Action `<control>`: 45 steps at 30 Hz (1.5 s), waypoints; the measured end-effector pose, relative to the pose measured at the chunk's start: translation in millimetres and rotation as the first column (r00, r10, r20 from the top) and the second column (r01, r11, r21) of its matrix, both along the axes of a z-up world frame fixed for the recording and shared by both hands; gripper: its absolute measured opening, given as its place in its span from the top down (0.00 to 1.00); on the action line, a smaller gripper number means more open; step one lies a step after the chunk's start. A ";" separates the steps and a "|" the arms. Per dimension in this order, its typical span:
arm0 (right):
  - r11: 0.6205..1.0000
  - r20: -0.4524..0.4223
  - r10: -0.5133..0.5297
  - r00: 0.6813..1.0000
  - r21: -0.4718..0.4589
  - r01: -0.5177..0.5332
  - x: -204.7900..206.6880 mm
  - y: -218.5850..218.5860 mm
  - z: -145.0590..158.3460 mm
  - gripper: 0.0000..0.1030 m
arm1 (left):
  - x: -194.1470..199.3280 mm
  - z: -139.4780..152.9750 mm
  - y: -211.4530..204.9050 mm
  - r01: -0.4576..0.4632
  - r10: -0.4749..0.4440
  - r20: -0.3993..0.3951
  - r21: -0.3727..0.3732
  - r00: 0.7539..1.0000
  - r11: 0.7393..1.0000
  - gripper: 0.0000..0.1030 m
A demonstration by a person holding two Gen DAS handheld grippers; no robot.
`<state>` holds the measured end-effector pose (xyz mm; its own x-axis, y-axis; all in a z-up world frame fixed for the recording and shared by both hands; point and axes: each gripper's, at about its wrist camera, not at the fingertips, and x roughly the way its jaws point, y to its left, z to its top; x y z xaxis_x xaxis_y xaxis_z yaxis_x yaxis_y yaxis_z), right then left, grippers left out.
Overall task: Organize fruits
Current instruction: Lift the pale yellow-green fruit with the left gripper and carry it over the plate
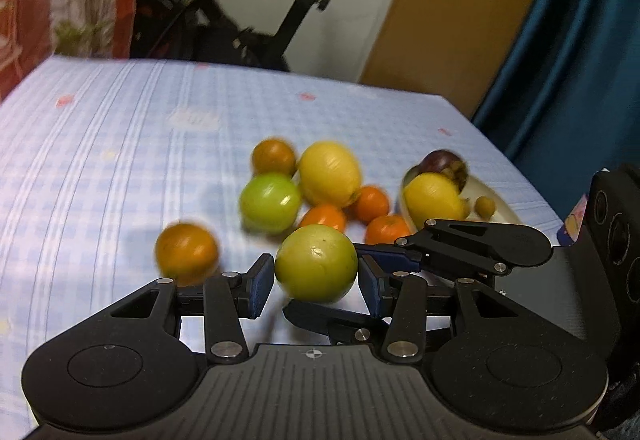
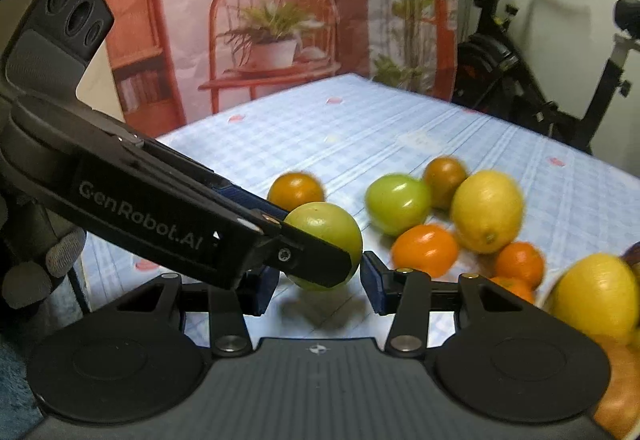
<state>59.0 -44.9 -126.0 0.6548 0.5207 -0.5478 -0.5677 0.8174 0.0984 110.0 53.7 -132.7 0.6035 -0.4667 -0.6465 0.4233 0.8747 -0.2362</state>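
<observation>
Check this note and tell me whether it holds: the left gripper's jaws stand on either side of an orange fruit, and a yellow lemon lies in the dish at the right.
One detail is wrong. The fruit between the left gripper's jaws is a green fruit, not an orange one, as the left wrist view shows. The yellow lemon does lie in the dish at the right.
</observation>
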 end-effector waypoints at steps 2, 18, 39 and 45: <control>1.000 0.022 -0.025 0.999 0.016 0.024 -3.3 -7.1 7.7 0.54 | 1.3 9.8 -11.7 0.023 -0.023 0.023 0.013 0.999 1.000 0.53; 0.913 0.056 -0.385 0.921 0.169 0.372 -32.1 -136.2 36.6 0.54 | 21.9 25.8 -161.7 0.305 -0.315 0.075 0.124 0.946 0.944 0.53; 0.798 -0.063 -0.572 0.818 0.190 0.572 -23.5 -205.6 -1.6 0.53 | 48.0 -15.6 -235.3 0.373 -0.384 0.005 0.226 0.923 0.900 0.52; 0.801 -0.075 -0.569 0.819 0.173 0.573 -16.0 -202.1 -5.3 0.53 | 46.0 -14.4 -229.5 0.372 -0.381 0.002 0.216 0.925 0.903 0.52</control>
<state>43.0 -246.9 -131.3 0.8553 0.1456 -0.4972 -0.0002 0.9598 0.2808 155.9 -175.7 -147.2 0.4388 -0.5225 -0.7310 0.7363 0.6754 -0.0407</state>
